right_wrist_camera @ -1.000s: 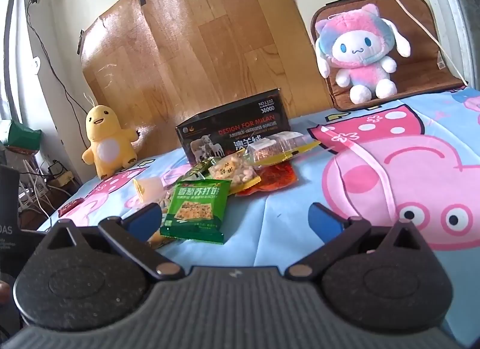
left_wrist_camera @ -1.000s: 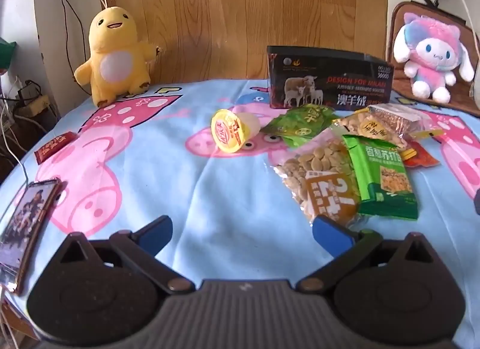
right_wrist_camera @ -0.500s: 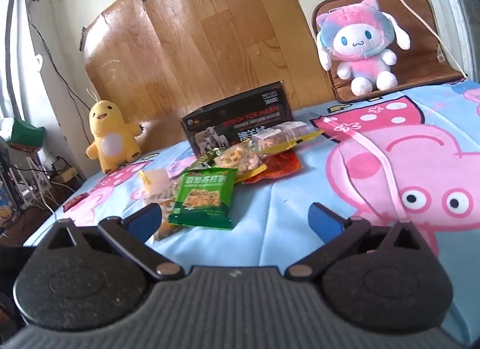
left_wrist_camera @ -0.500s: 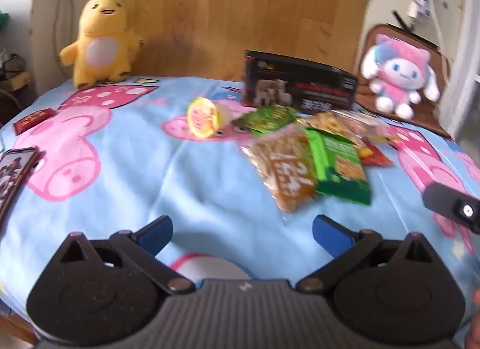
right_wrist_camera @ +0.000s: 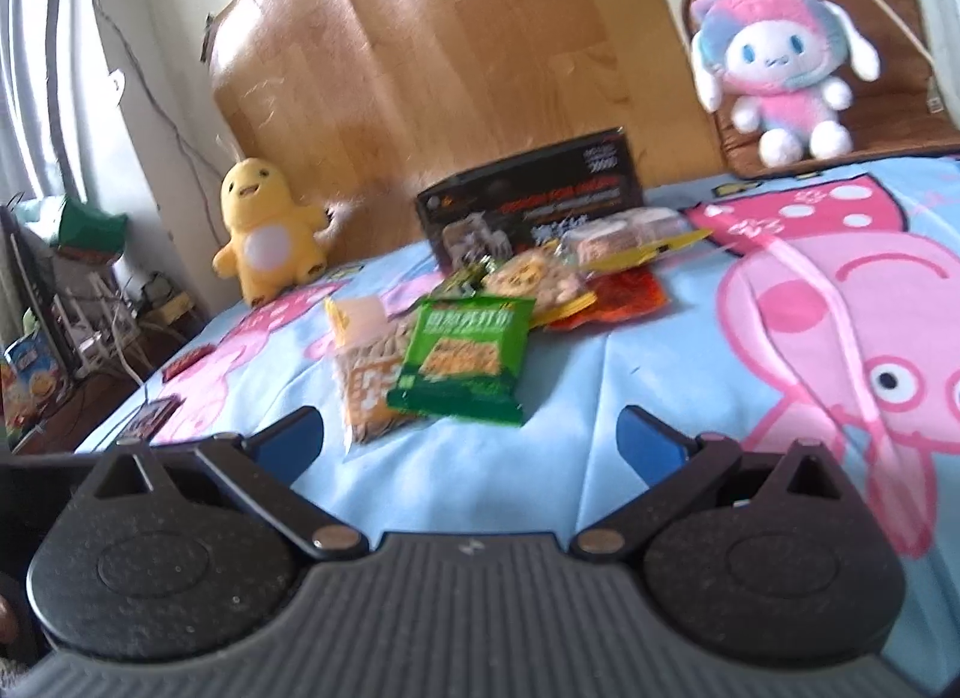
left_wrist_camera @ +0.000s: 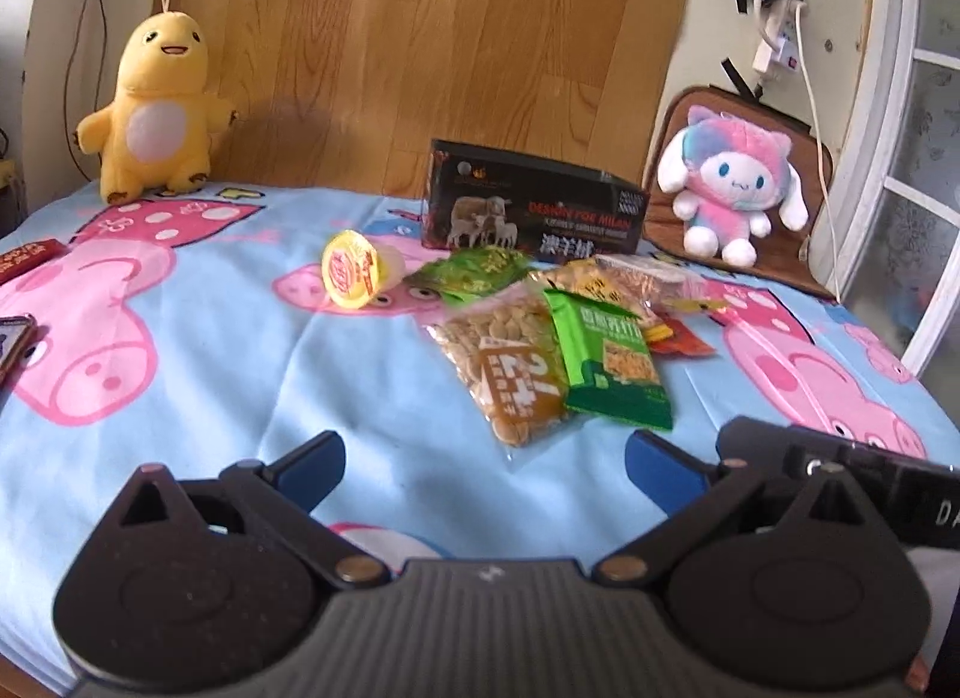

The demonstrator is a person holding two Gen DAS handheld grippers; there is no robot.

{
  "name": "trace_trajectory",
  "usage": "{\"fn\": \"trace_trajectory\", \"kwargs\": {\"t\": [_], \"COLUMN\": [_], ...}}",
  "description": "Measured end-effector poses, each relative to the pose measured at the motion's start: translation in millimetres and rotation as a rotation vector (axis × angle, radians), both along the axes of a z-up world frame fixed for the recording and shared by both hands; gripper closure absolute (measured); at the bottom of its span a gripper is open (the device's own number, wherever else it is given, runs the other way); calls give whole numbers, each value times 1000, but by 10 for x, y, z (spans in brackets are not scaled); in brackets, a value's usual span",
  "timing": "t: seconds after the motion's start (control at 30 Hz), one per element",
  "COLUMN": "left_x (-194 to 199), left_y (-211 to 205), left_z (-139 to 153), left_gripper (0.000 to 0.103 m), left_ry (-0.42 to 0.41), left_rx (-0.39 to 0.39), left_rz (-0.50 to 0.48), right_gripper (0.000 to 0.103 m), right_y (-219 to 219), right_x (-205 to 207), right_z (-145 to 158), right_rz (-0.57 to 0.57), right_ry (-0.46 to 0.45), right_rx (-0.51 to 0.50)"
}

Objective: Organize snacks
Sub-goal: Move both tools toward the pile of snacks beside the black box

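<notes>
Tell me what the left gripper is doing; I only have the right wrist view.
Observer: The left gripper is open and empty. It points at the seed bag, and its fingers stop short of the bag.
Operator: What is the pale blur behind that bag?
Observer: A jelly cup. It lies on its side with the yellow lid toward the left camera, and it does not touch the bag.
</notes>
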State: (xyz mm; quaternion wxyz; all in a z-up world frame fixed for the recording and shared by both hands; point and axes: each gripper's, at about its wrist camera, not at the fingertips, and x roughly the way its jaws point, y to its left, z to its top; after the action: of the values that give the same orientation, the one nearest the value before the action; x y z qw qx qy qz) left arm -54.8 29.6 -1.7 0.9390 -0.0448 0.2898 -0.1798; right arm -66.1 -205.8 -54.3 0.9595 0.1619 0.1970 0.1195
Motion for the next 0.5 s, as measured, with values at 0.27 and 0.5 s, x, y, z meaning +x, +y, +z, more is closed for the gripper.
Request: {"fn": "trace_trajectory", "kwargs": {"t": [0.27,0.5], "left_x": [157,210], "left_y": [141,205], "left_z": [29,114], "left_gripper": [0,0], "left_ry": [-57,-123], "left_rx": [57,84], "left_rz": [142,115], "right_gripper": [0,0], "right_y": [-41,-32], "right_x": [-10,2], "right_z": [19,34], "right_rz": [-22,-19], "right_ry": [-22,-36], "right_rx": [-7,-18]}}
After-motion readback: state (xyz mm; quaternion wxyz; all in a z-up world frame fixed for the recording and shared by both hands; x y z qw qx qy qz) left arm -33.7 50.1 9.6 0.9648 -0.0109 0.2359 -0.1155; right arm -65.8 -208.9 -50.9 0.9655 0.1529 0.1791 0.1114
